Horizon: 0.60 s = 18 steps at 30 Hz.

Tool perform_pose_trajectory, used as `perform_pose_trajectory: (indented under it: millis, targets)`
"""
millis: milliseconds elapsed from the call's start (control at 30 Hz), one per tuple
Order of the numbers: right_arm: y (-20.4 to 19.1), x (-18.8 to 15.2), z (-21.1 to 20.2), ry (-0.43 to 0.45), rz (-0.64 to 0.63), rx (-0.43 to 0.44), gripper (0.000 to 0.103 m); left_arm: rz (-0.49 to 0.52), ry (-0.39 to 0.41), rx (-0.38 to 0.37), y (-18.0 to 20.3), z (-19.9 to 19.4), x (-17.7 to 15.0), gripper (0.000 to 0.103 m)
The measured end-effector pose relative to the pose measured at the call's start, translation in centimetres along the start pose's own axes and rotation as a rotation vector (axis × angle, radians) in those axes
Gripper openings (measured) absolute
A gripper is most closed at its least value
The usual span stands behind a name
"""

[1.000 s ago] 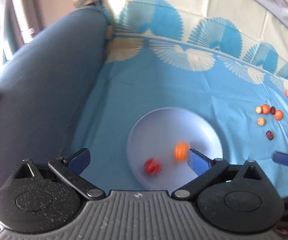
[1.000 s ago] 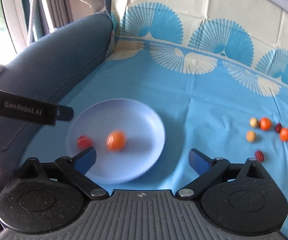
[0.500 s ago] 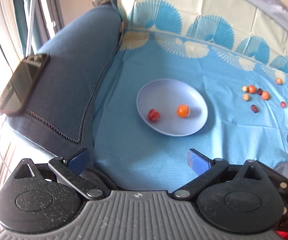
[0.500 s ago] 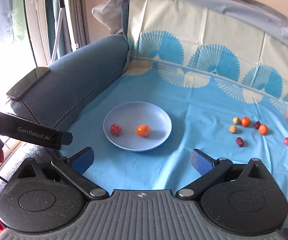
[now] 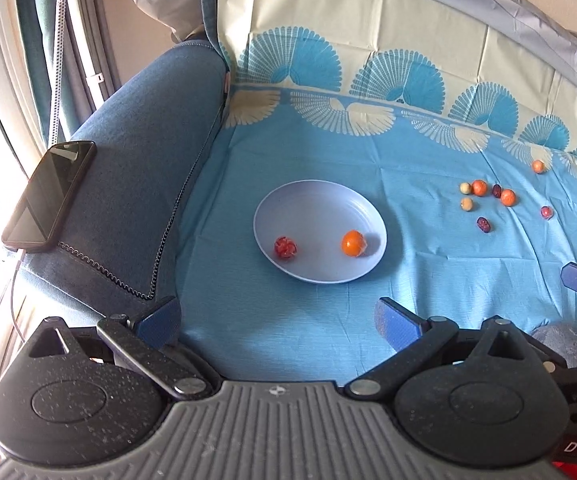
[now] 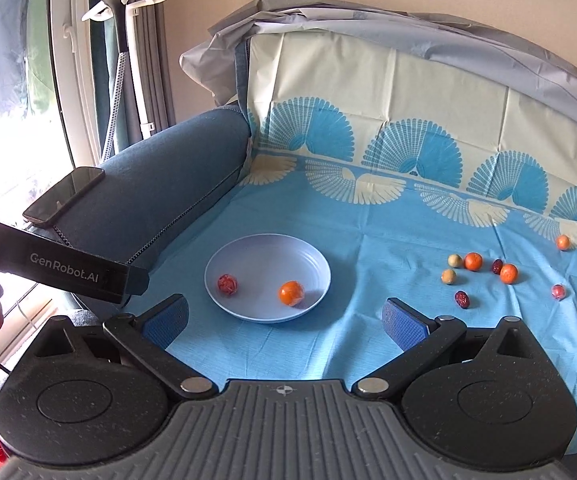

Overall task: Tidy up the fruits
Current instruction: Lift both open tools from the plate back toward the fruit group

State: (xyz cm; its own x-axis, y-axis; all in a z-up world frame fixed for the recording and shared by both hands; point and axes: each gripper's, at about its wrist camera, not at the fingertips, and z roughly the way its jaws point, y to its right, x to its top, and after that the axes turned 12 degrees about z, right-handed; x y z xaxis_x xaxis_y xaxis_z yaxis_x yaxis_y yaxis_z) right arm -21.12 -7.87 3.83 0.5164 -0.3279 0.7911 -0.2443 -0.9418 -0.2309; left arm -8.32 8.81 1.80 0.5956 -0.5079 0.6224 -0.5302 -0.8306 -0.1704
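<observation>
Right wrist view: both tongs, right (image 6: 284, 318) and left (image 5: 276, 316), stand apart and empty; plate (image 6: 312, 258) holds two fruits, presumably the collecting dish.

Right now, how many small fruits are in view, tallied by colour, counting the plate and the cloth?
Orange: 4 (one on the plate at; cloth:)
Red or dark red: 4 ( on the plate;)
Pale beige: 2 ()
Total: 10

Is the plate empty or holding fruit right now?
Holding fruit: the plate contains a red fruit and an orange fruit; other fruits lie outside on the cloth.
</observation>
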Motion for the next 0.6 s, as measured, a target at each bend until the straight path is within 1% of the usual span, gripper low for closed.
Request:
perform_pose_trajectory:
  millis: [133,300,433,600]
  targets:
    - [0.6,-0.1,-0.1,0.009,0.024,-0.004,0.102,0.017,-0.006,-0.004,0.4,0.1,0.3,0.103]
    - [1.6,-0.1,0.1,0.018,0.064,-0.017,0.102,0.008,-0.014,-0.033,1.1,0.4,1.4,0.103]
    - [2.9,-0.1,0.3,0.021,0.099,-0.029,0.102,0.023,-0.011,-0.043,2.2,0.8,2.6,0.103]
    - [4.9,-0.1,0.7,0.017,0.143,-0.058,0.102,0.054,-0.027,-0.056,4.1,2.0,3.9,0.103]
